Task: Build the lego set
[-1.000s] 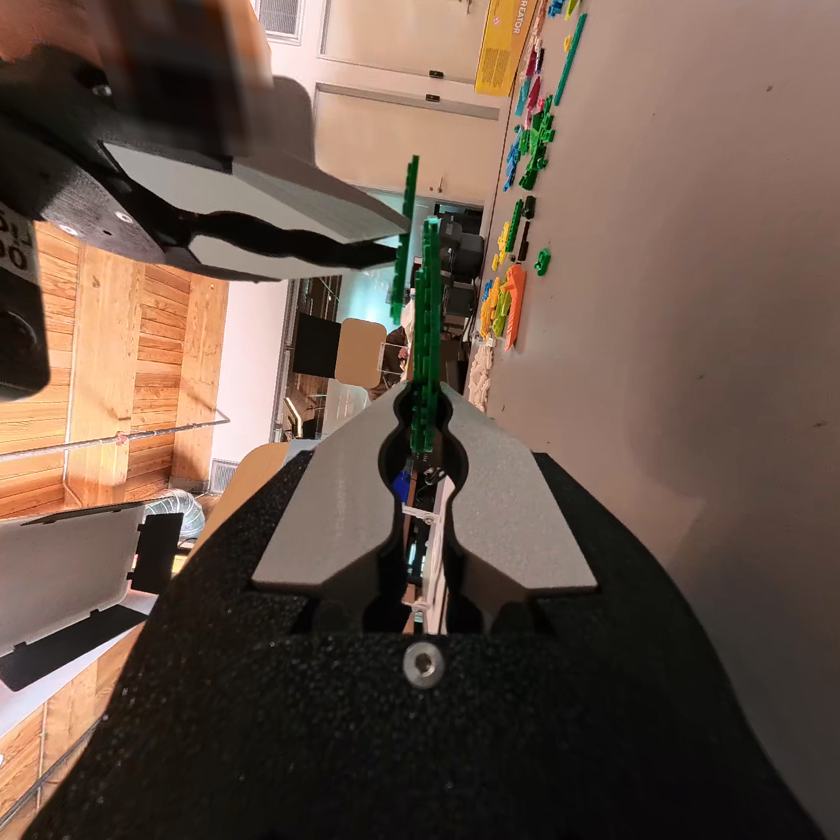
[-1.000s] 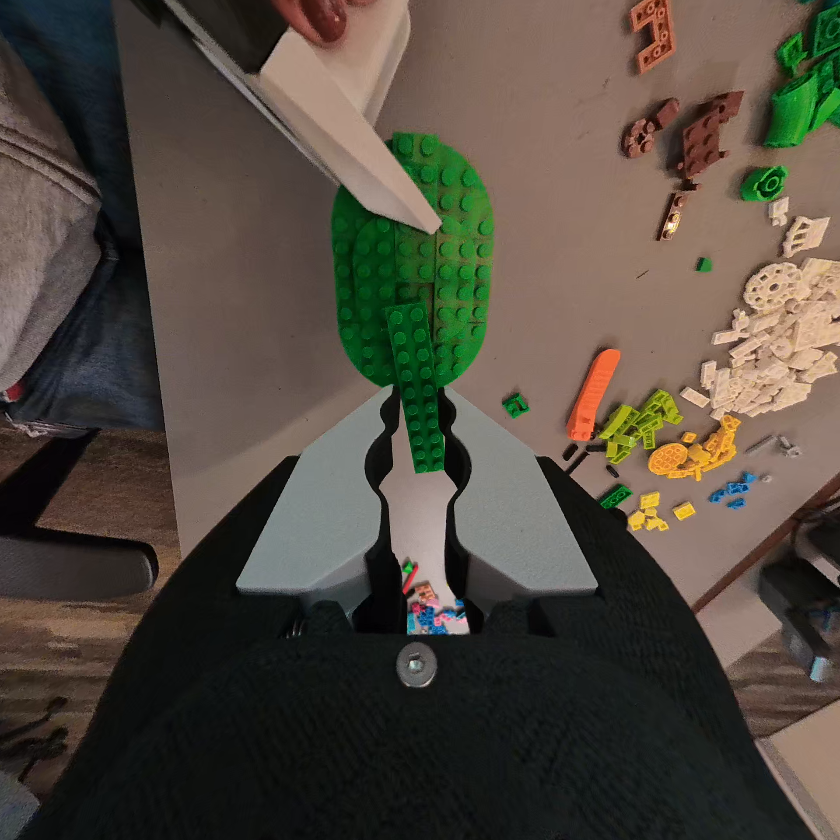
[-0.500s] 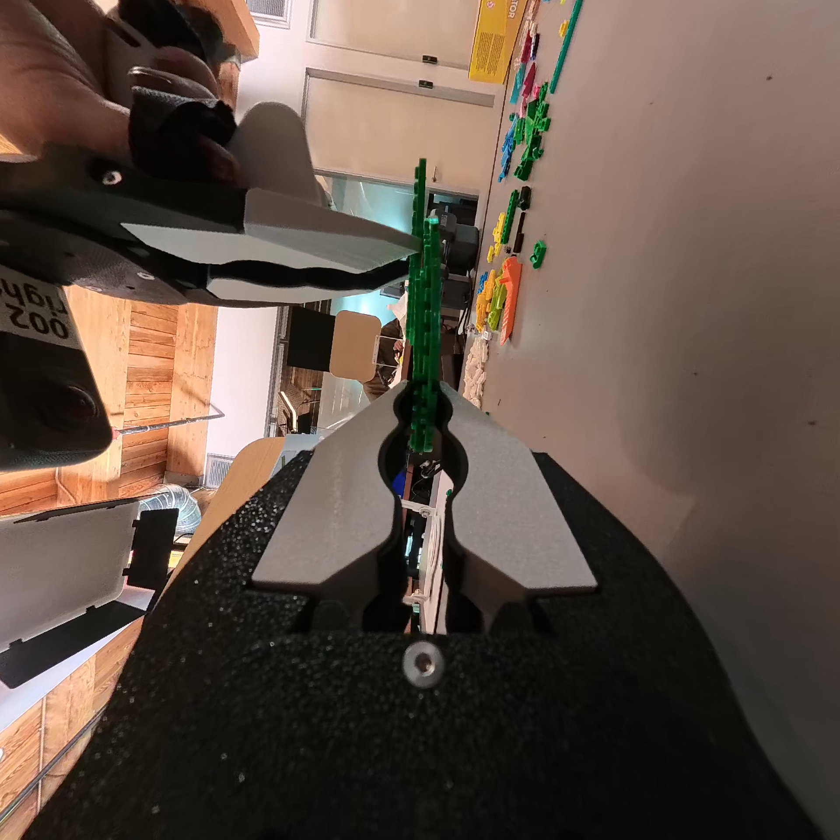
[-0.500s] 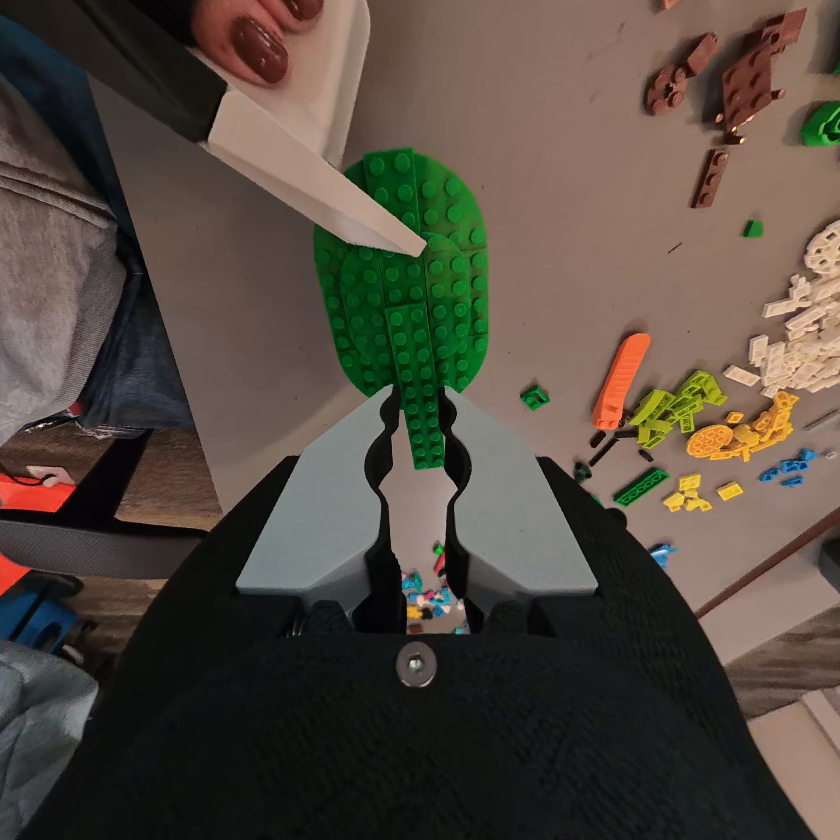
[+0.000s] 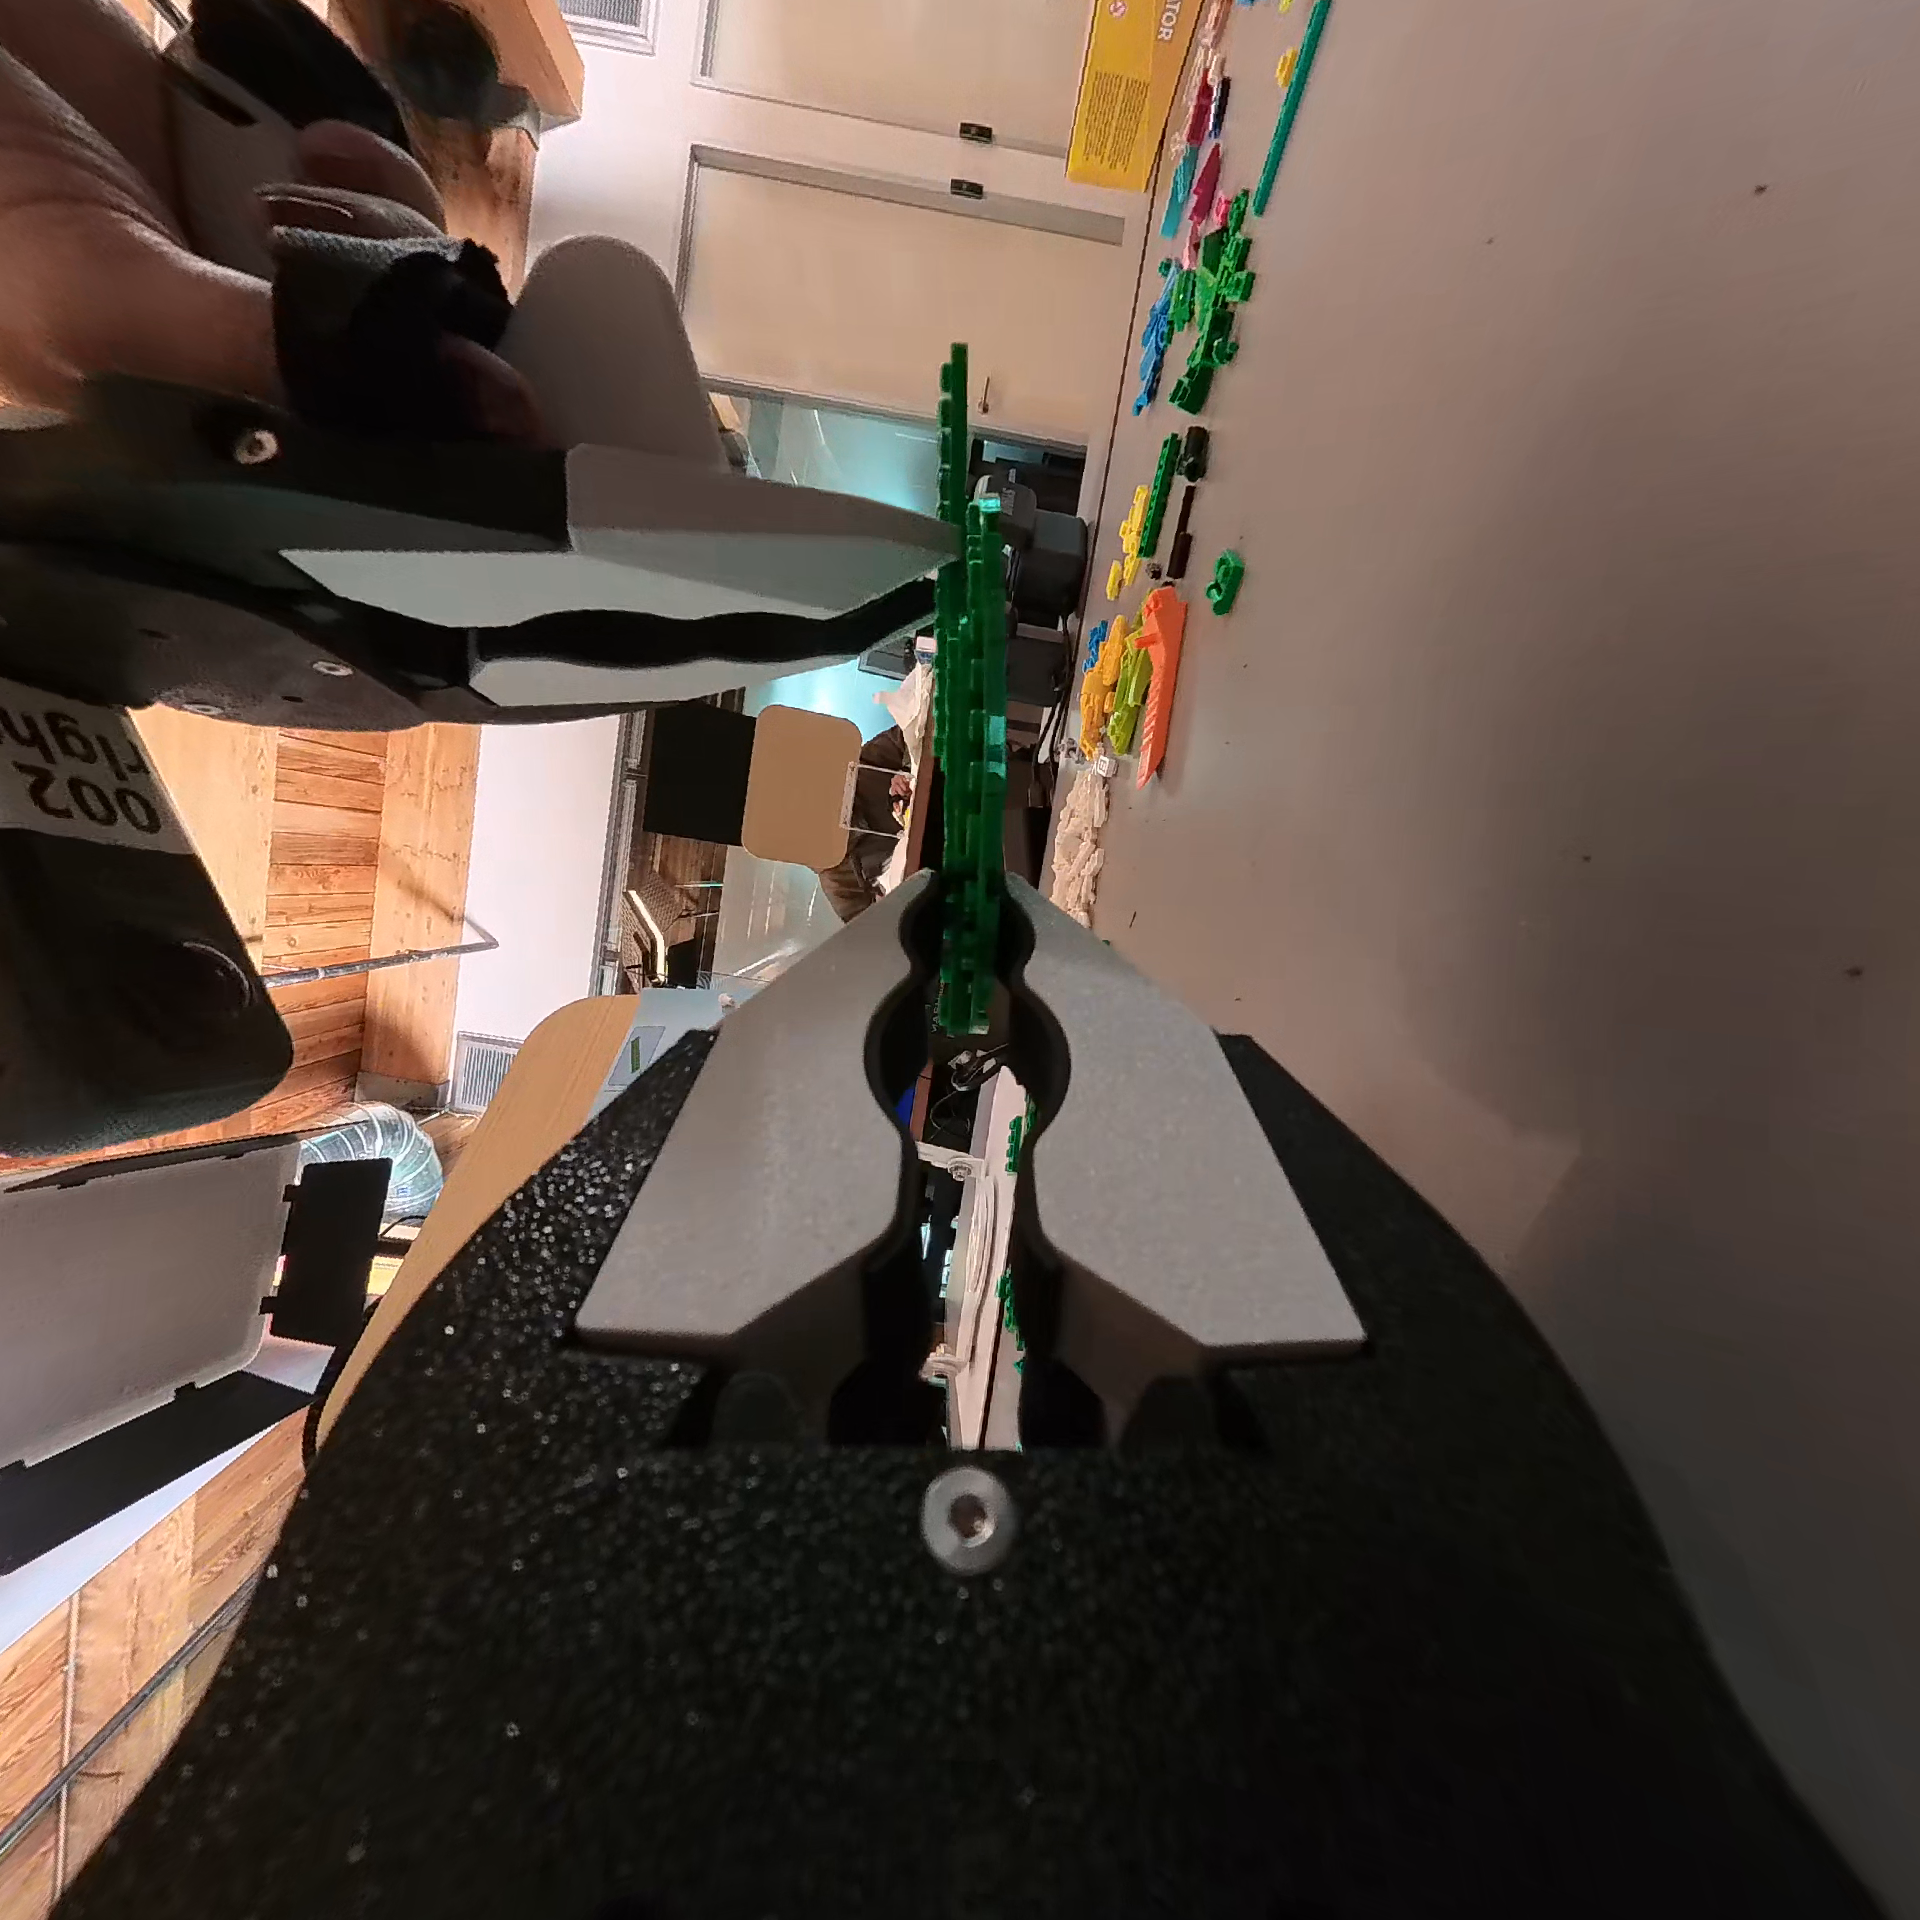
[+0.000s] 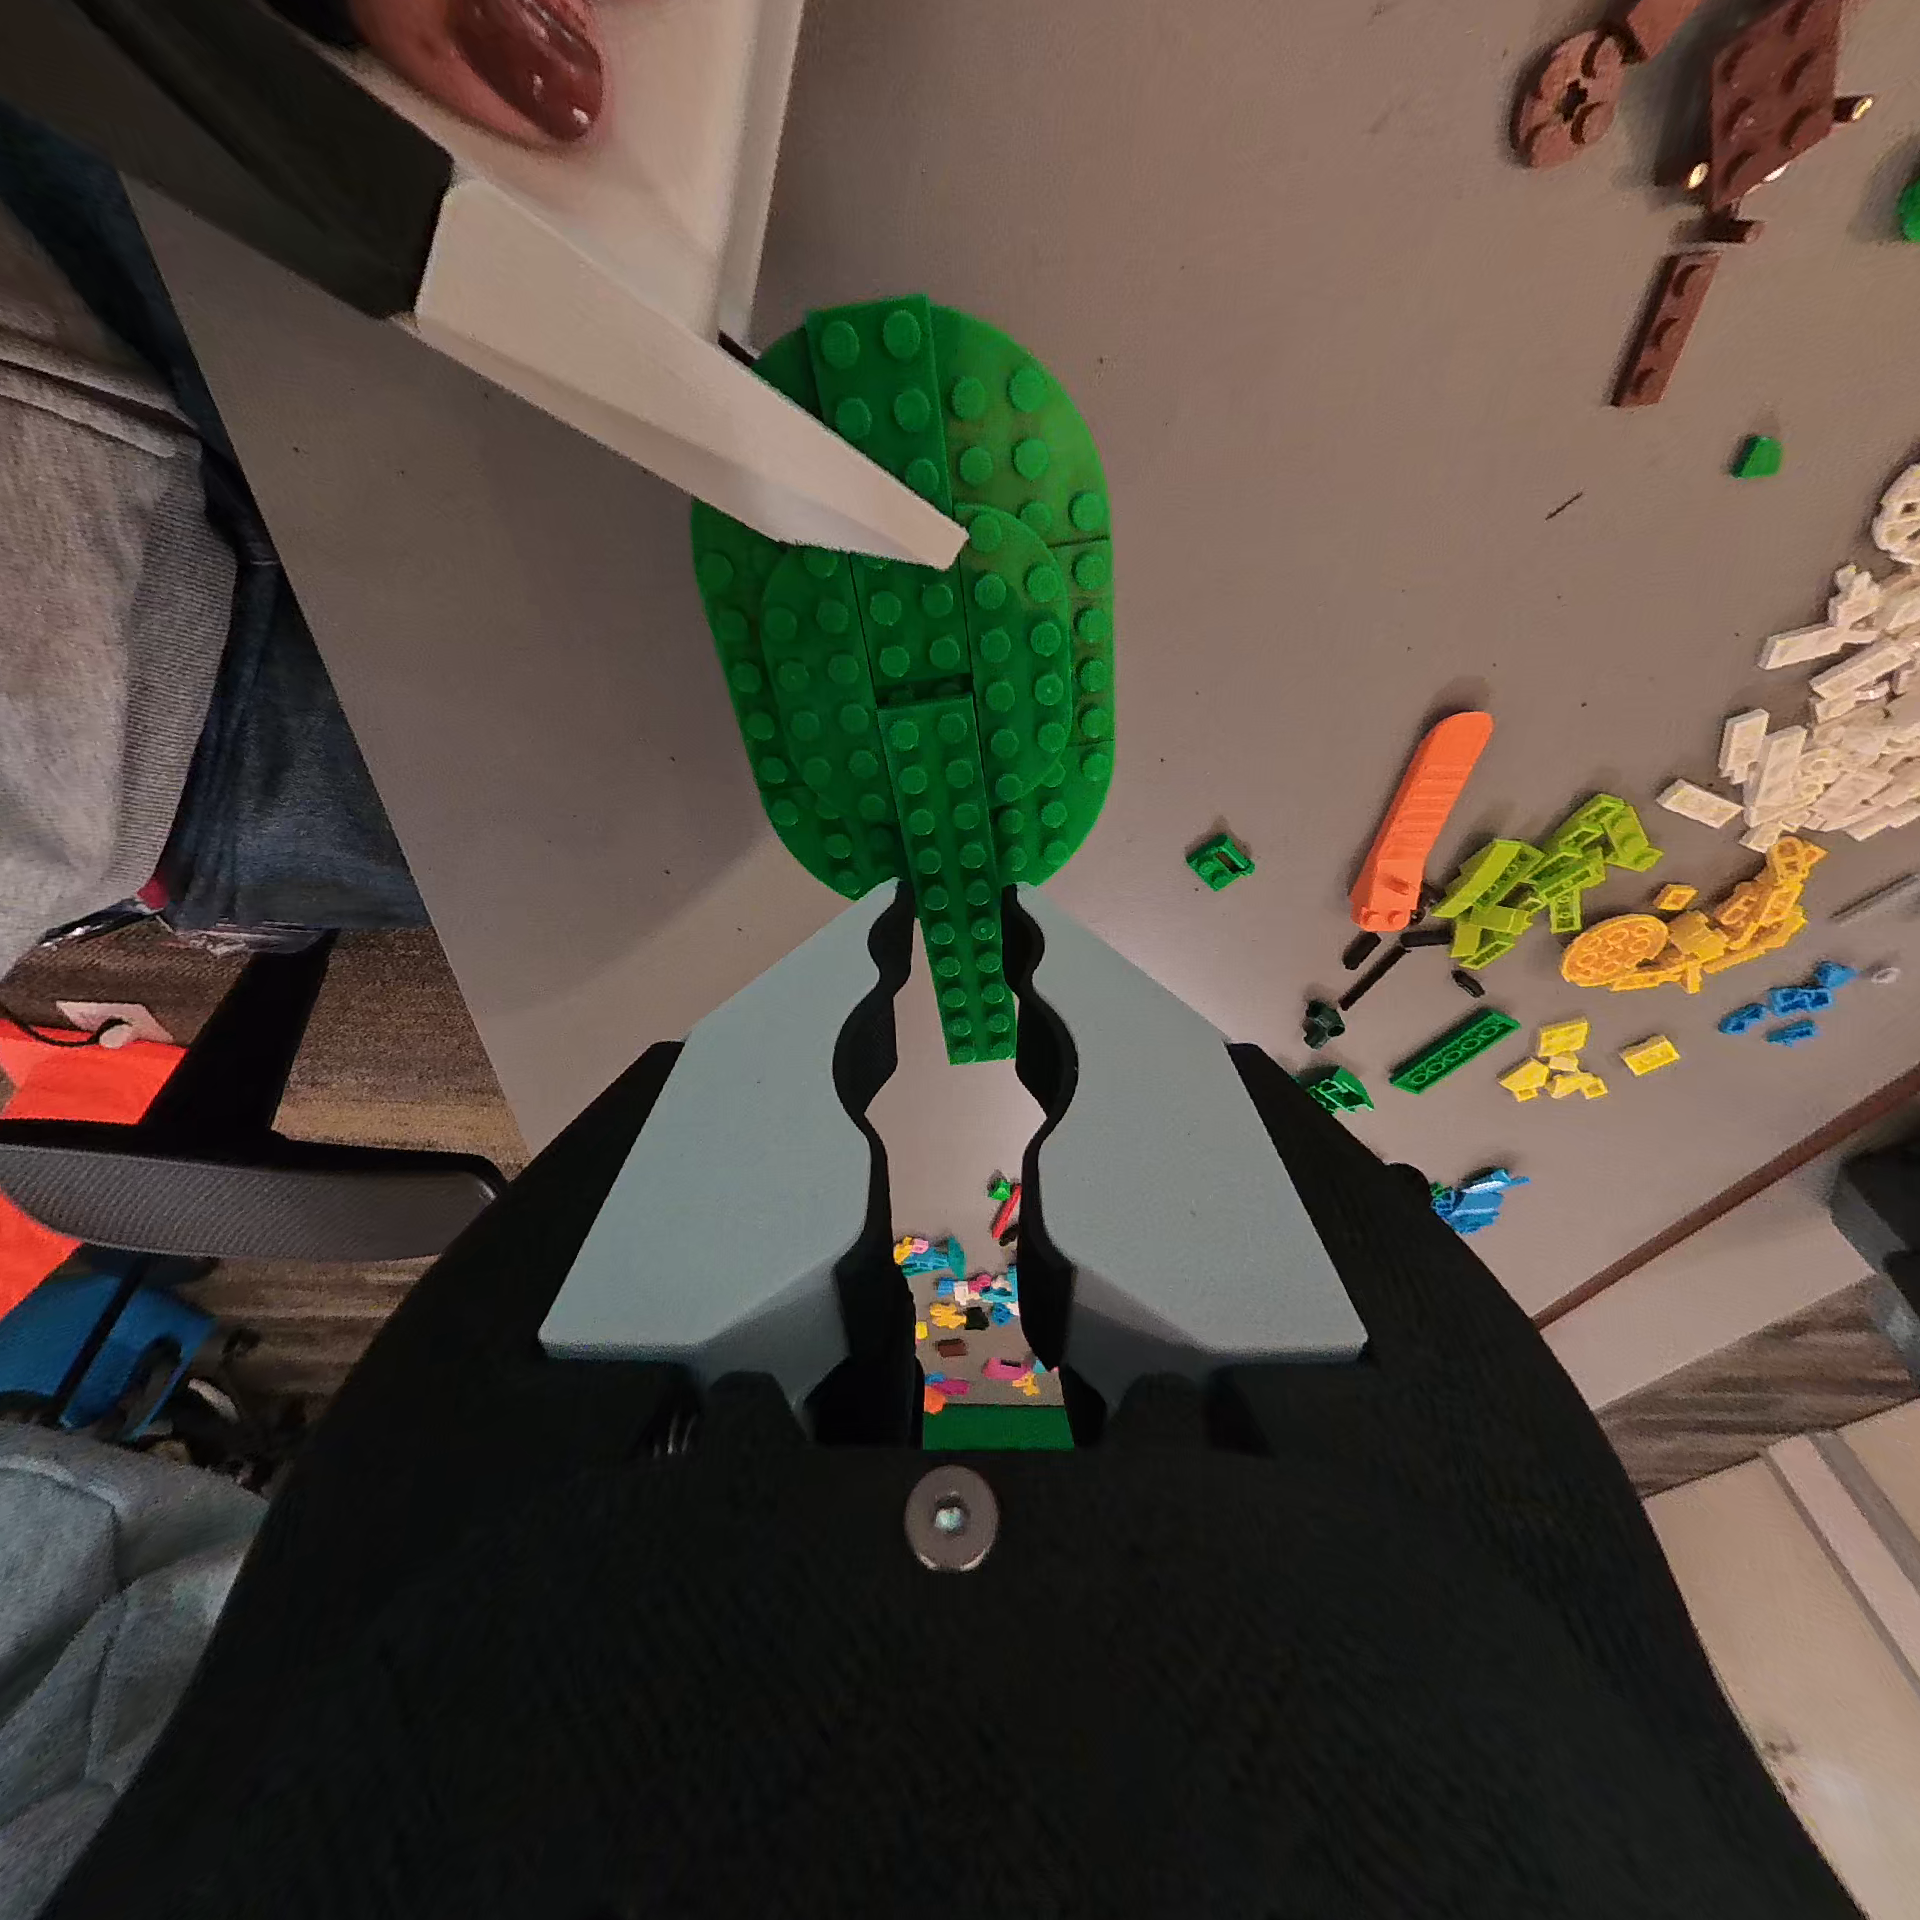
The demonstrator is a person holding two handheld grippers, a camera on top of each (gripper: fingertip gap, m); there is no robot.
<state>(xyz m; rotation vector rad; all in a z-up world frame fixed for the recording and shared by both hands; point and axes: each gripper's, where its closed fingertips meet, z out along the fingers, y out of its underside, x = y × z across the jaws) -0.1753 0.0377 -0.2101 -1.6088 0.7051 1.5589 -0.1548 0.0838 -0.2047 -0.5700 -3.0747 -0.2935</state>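
Your left gripper [image 5: 968, 914] is clamped on the green brick assembly [image 5: 971, 727], seen edge-on from this wrist, with both grey pads pressed against its flat faces near the lower end. From here the assembly rises as a thin green stack straight out of the jaws, held up off the grey table [image 5: 1558, 727].

Your right gripper [image 6: 961, 935] grips the long green plate [image 6: 951, 883] that runs down the middle of that same assembly [image 6: 904, 623], with its pads on the plate's two long edges and the plate's free end sitting back between the fingers. From this wrist you see the studded face: an oval of layered green plates with rounded ends.

Your left gripper's white fingertip [image 6: 883, 514] comes in from the upper left and lies over the upper half of the oval. A hand [image 5: 156, 229] is wrapped round the right gripper's body in the left wrist view.

On the table to the right of the oval lie an orange brick separator [image 6: 1418, 821], a heap of lime green pieces [image 6: 1538, 873], yellow pieces [image 6: 1683, 930], a pile of white pieces [image 6: 1839, 727], brown plates [image 6: 1714, 135] farther up, and a small green piece [image 6: 1218, 860] just beside the oval. A yellow box [image 5: 1132, 94] stands at the table's far end.
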